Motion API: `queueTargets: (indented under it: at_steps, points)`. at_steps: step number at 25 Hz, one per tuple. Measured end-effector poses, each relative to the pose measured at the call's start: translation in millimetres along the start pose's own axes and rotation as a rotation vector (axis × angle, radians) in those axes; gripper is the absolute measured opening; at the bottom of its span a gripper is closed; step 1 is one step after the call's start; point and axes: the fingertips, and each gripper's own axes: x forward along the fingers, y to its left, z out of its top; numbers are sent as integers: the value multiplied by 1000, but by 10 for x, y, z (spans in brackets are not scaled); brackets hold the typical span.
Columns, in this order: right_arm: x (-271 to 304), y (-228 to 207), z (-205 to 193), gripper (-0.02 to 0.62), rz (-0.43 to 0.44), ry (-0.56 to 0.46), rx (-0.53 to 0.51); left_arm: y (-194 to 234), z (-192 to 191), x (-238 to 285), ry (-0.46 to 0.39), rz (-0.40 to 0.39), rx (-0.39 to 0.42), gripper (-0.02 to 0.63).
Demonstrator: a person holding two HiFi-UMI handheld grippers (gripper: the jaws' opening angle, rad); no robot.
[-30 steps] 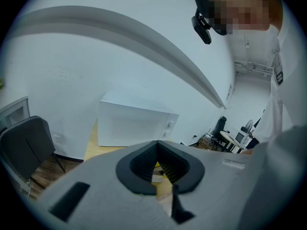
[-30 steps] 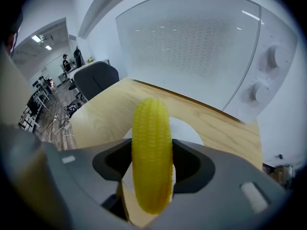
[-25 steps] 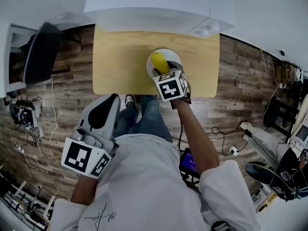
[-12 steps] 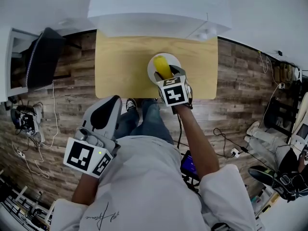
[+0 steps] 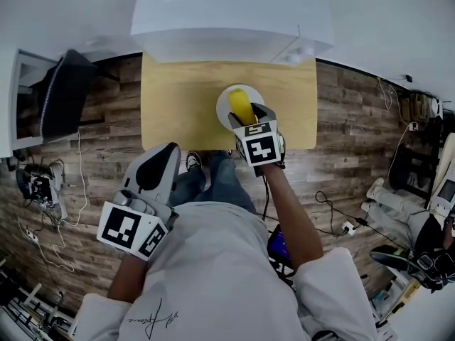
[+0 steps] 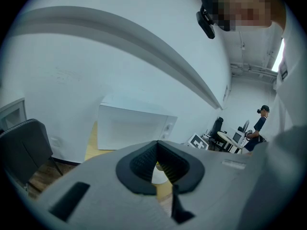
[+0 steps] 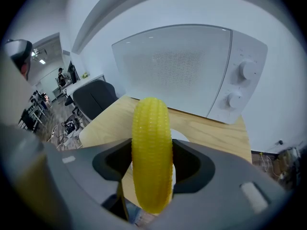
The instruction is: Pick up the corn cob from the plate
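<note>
The yellow corn cob (image 5: 239, 105) (image 7: 152, 152) is clamped crosswise between the jaws of my right gripper (image 5: 245, 116) (image 7: 152, 166), which is shut on its middle. It hangs over the white plate (image 5: 221, 105) (image 7: 180, 136) on the wooden table (image 5: 178, 98); whether the cob still touches the plate is hidden. My left gripper (image 5: 152, 168) (image 6: 156, 167) is held back over the floor near the person's left side, well short of the table. Its dark pads meet with nothing between them.
A white microwave (image 5: 220, 13) (image 7: 182, 66) (image 6: 134, 128) stands at the back of the table. A dark chair (image 5: 60, 84) sits left of the table. Cables and gear (image 5: 39, 180) lie on the wood floor at both sides.
My right gripper has drawn back toward the person with the cob in its jaws. The left gripper has barely moved.
</note>
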Motion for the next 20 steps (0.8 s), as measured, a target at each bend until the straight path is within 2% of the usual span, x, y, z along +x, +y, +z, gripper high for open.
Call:
queueTargets:
  at_steps: [20]
  points:
    - [-595,119,360,264,12,-134,50,-25,89,-1,-29,-40,-8,-5]
